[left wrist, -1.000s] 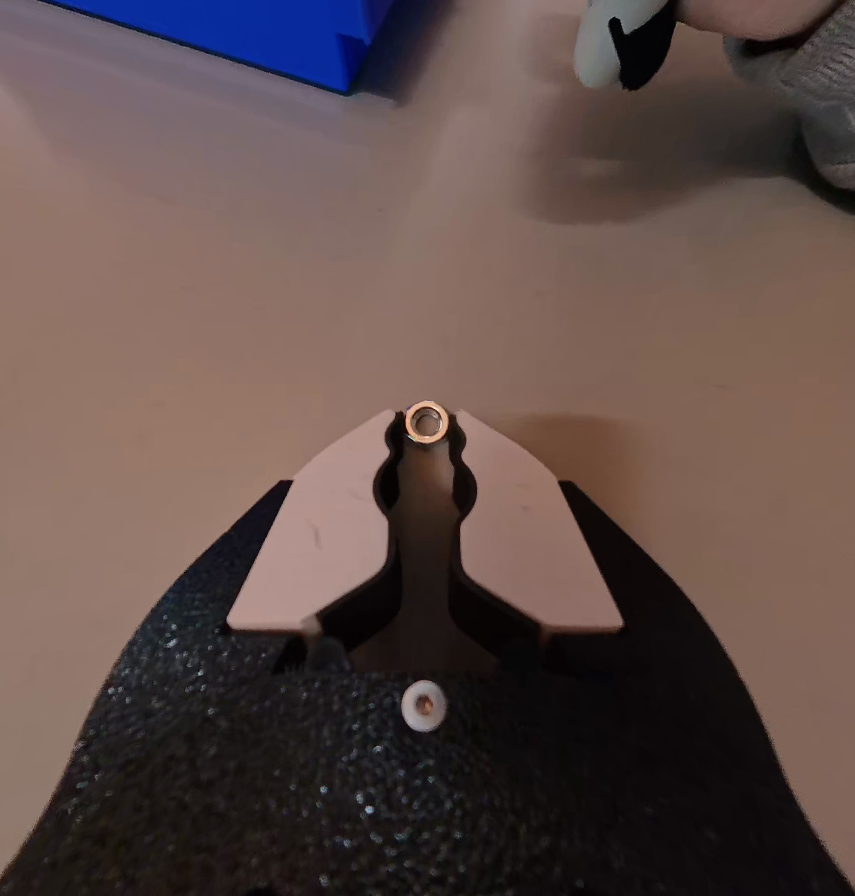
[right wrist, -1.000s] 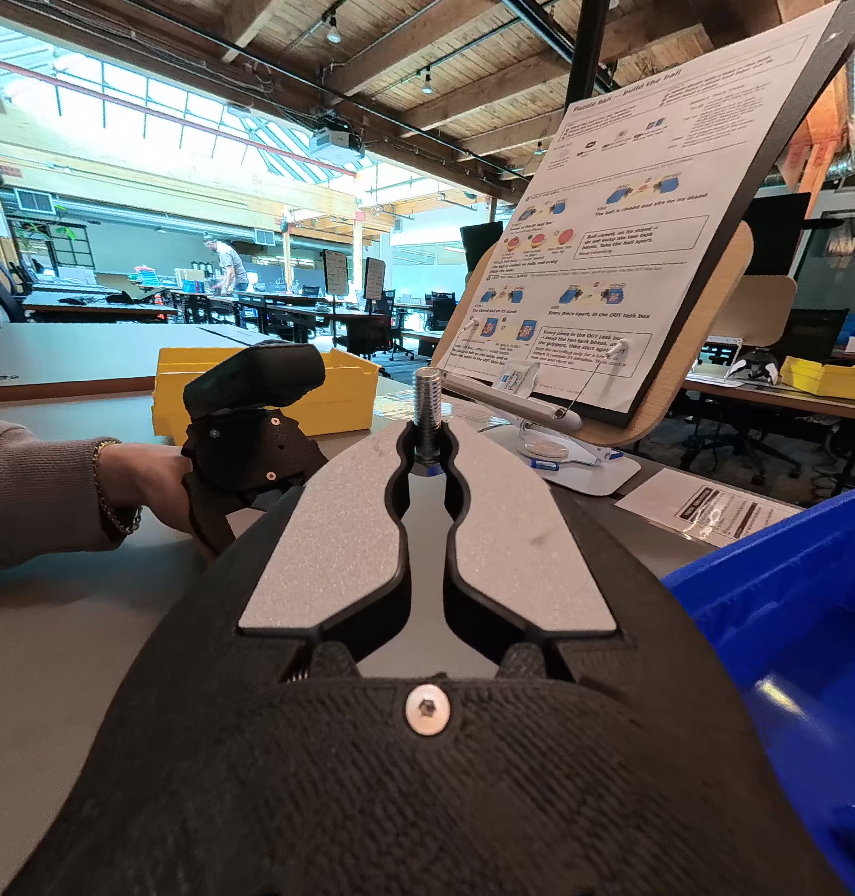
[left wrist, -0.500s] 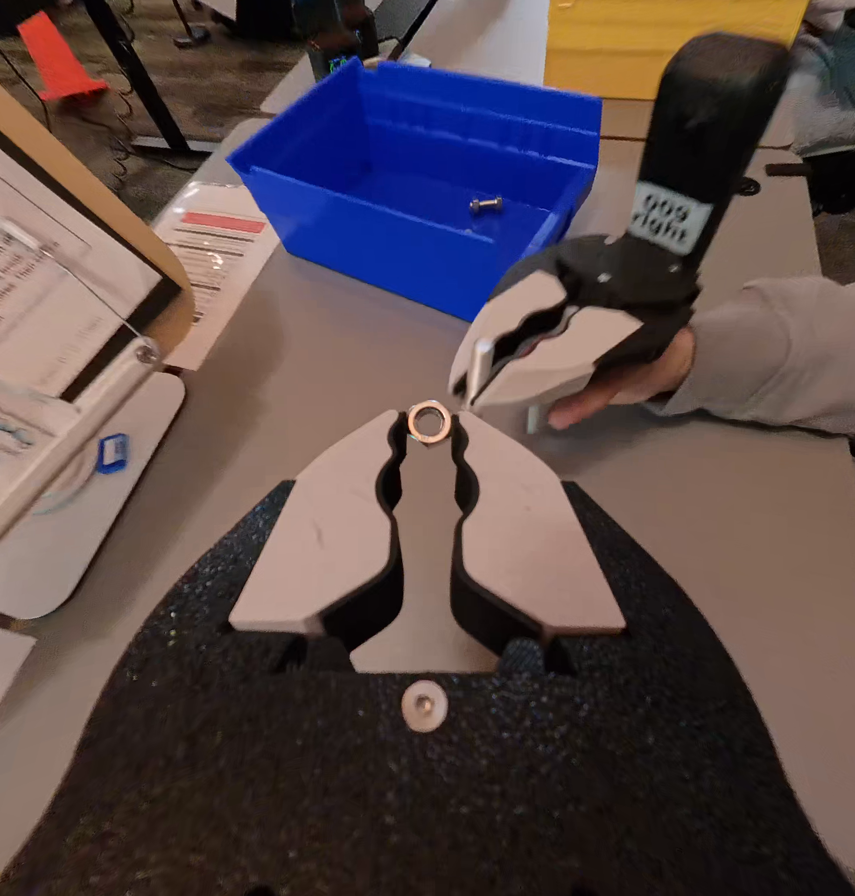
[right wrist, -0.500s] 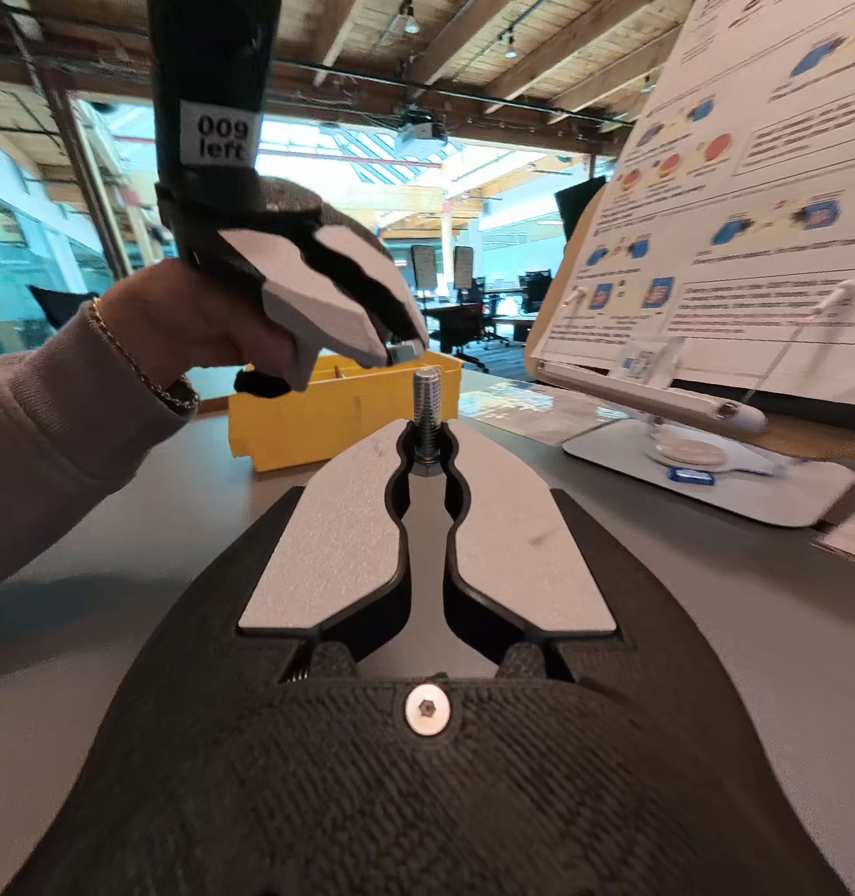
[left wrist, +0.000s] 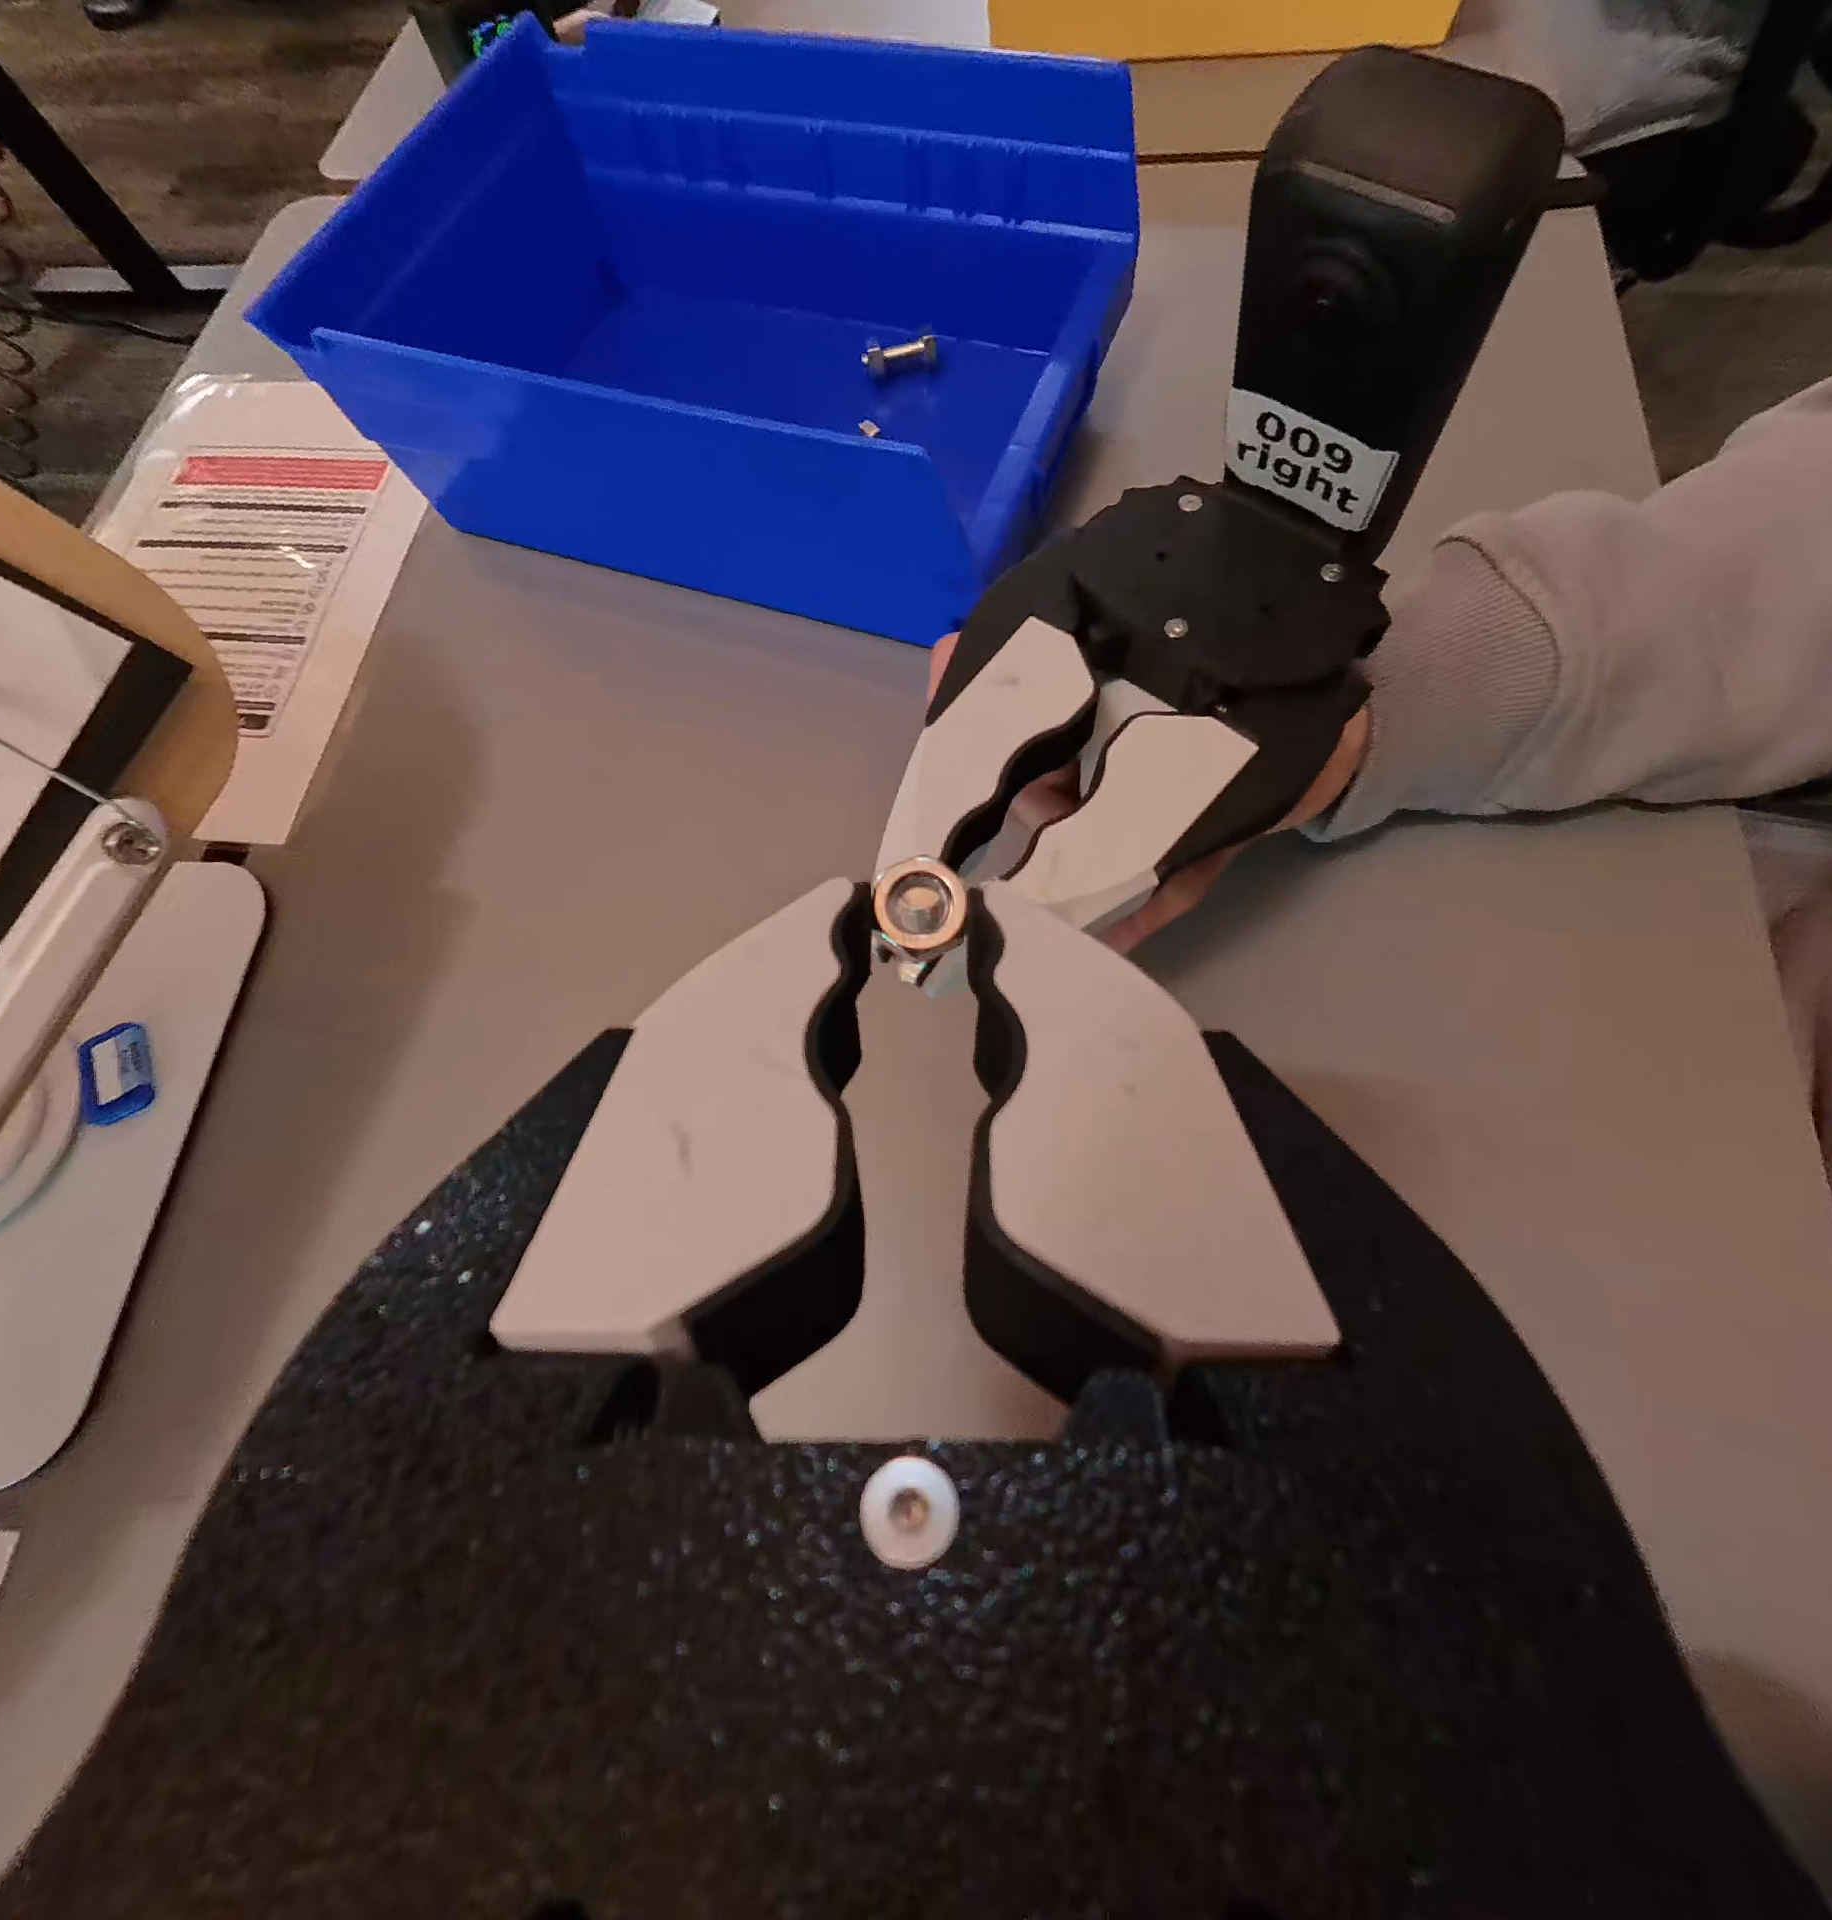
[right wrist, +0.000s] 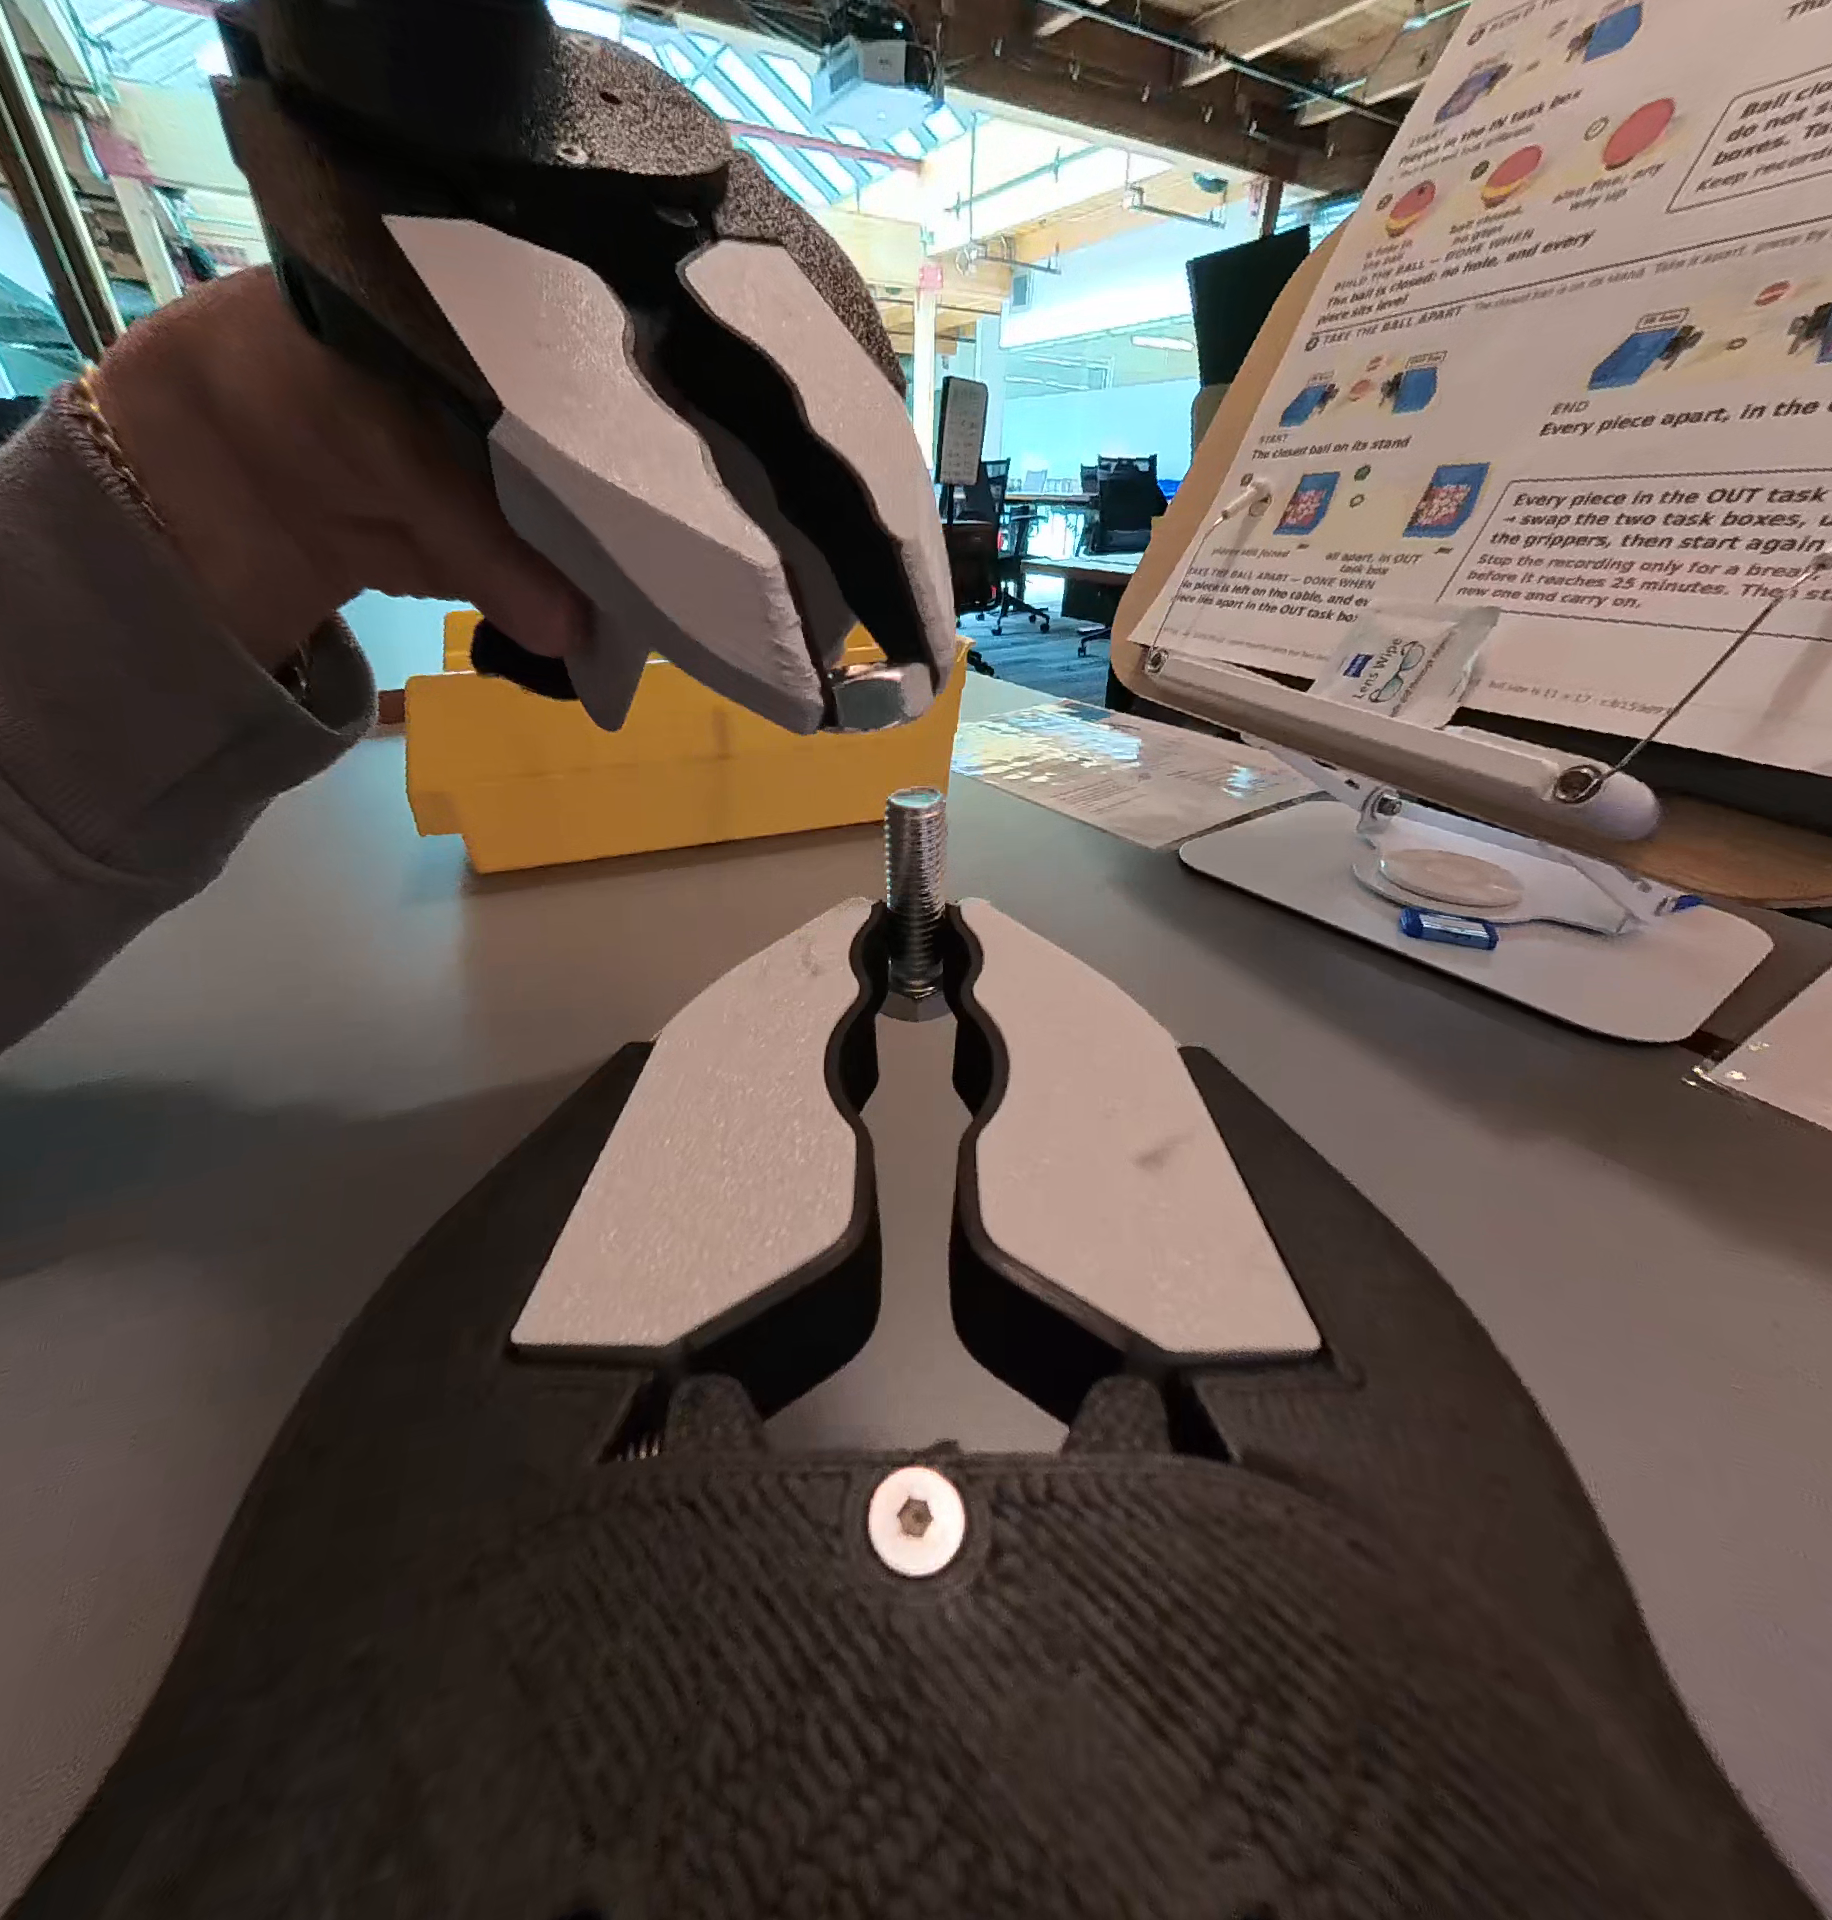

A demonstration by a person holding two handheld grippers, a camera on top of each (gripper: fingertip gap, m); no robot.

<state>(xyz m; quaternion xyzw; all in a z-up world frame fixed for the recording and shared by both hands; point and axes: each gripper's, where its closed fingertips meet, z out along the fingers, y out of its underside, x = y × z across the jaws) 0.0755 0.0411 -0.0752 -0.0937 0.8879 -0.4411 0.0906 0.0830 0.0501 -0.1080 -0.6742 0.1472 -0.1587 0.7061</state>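
My left gripper [left wrist: 918, 914] is shut on a silver hex nut [left wrist: 918, 906], held flat with its hole facing up. In the right wrist view the same gripper [right wrist: 870, 696] hangs from above with the nut [right wrist: 870, 698] at its tips. My right gripper [right wrist: 916, 935] is shut on a silver bolt [right wrist: 915, 883], gripped low on the thread with the shaft pointing up and its hex head under the pads. The nut sits straight above the bolt's tip with a small gap between them. In the left wrist view the bolt's end [left wrist: 920, 914] shows through the nut's hole, with the right gripper [left wrist: 969, 868] just behind.
A blue bin [left wrist: 683, 488] at the back holds a small bolt with a nut [left wrist: 898, 356]. A yellow bin [right wrist: 600, 769] stands behind the grippers. An instruction board on a white stand [right wrist: 1463, 914] and laminated sheets [left wrist: 257, 582] lie at the side on the grey table [left wrist: 579, 779]. My right fingertips sit around 4 cm from my left ones.
The left gripper lifted the nut off the table and carried it over the right gripper's upright bolt; the two now line up closely. Both grasps stayed unchanged.
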